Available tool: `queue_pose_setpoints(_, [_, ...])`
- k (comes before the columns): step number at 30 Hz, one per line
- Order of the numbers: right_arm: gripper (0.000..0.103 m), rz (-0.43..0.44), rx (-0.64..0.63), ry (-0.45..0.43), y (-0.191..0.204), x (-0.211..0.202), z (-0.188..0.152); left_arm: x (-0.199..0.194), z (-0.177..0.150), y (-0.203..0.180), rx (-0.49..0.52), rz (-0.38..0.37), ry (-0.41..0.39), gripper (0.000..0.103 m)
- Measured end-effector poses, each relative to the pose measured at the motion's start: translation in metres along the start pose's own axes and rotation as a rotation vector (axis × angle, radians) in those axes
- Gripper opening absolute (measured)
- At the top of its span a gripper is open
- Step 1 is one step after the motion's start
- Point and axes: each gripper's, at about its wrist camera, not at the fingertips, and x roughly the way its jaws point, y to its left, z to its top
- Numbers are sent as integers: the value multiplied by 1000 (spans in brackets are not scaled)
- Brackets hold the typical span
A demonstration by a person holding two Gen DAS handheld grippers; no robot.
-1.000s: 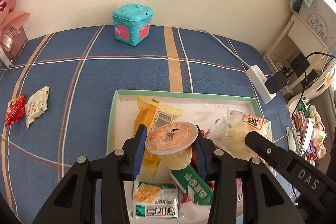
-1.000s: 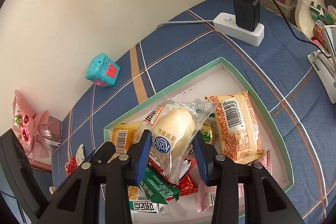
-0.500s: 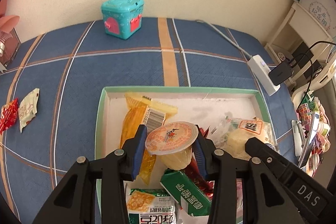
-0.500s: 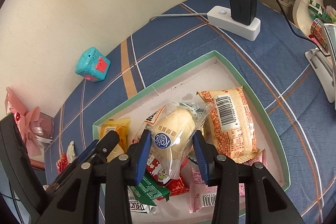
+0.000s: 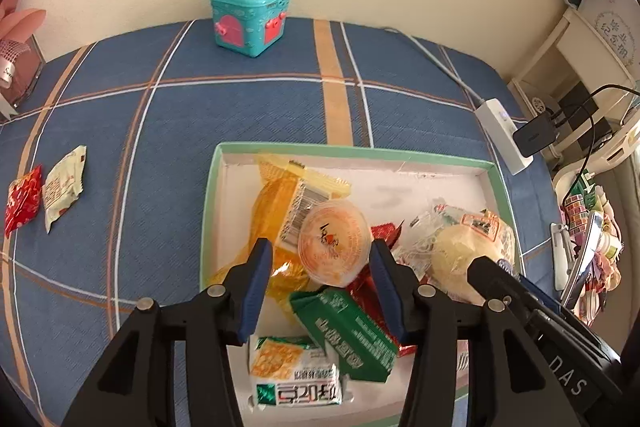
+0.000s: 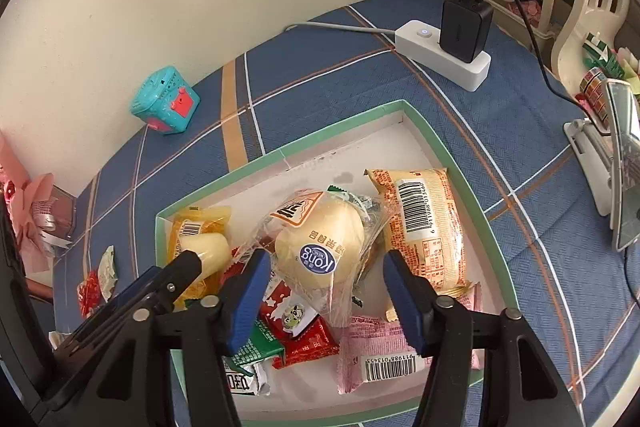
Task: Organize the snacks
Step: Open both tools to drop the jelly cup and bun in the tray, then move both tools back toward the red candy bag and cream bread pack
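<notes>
Tray (image 5: pixel 494 171), green-rimmed with a white floor, lower centre of both views, on a blue plaid table (image 5: pixel 160 115). Contents: jelly cup (image 5: pixel 334 247) with orange foil lid, lying on a yellow packet (image 5: pixel 276 211); bun in a clear wrapper (image 6: pixel 320 243); orange barcoded packet (image 6: pixel 424 227); green packet (image 5: pixel 348 335); red packet (image 6: pixel 304 331); pink packet (image 6: pixel 380 351). Left gripper (image 5: pixel 320 287): jaws have just been opening and now stand apart, blue pads clear of the jelly cup, which lies tilted between them on the pile. Right gripper (image 6: pixel 326 291): jaws have just been opening too, pads clear on both sides of the bun, which rests on the other packets. Compared with a second ago, when each item sat clamped between its pads, both are released into the tray. Judgement: two placements complete. Outstanding: red sachet (image 5: pixel 22 201) and pale sachet (image 5: pixel 64 185), left edge of the left view, lying on the table well apart from the tray, likely next to collect. Non-task items: teal toy box (image 5: pixel 250 17), upper centre; white power strip (image 6: pixel 444 55), upper right.
</notes>
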Motion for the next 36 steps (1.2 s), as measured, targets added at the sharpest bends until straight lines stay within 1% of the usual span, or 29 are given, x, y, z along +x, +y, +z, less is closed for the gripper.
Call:
queue_pose_setpoints(5, [68, -34, -32, 13, 3, 0, -3, -5, -3, 7, -17, 11, 21, 55])
queue_pose_setpoints(9, [78, -59, -48, 8, 4, -1, -5, -9, -5, 13, -32, 11, 32, 57])
queue_pose_setpoints(14, [79, -69, -72, 6, 7, -3, -8, -16, -6, 21, -75, -8, 37, 63])
queue_pose_setpoints(17, [79, -69, -77, 13, 9, -2, -10, -21, -7, 28, -101, -48, 48, 66])
queue_pose_setpoints(18, [79, -68, -80, 16, 10, -3, -11, -22, -8, 30, -108, -49, 49, 66])
queue_pose_setpoints(22, [79, -66, -99, 22, 17, -4, -14, -27, -11, 37, -107, 28, 46, 68])
queue_pose_setpoints(23, [79, -65, -105, 22, 19, -5, -15, -27, -12, 41, -109, 56, 43, 74])
queue_pose_setpoints(24, [80, -61, -111, 22, 21, -5, -16, -28, -13, 44, -113, 79, 41, 83])
queue_pose_setpoints(26, [90, -52, -122, 25, 25, -6, -17, -29, -16, 53, -120, 123, 37, 88])
queue_pose_setpoints(27, [101, -48, -127, 23, 27, -6, -18, -29, -17, 57, -121, 131, 38, 88])
queue_pose_setpoints(28, [103, -46, -135, 17, 29, -7, -19, -30, -18, 62, -123, 141, 39, 88])
queue_pose_setpoints(30, [103, -43, -151, 14, 34, -8, -21, -33, -20, 71, -128, 167, 30, 93])
queue_pose_setpoints(34, [103, -44, -179, 2, 43, -11, -25, -41, -22, 83, -138, 207, -2, 93])
queue_pose_setpoints(36, [103, -43, -191, -3, 47, -13, -26, -46, -22, 88, -145, 214, -19, 96])
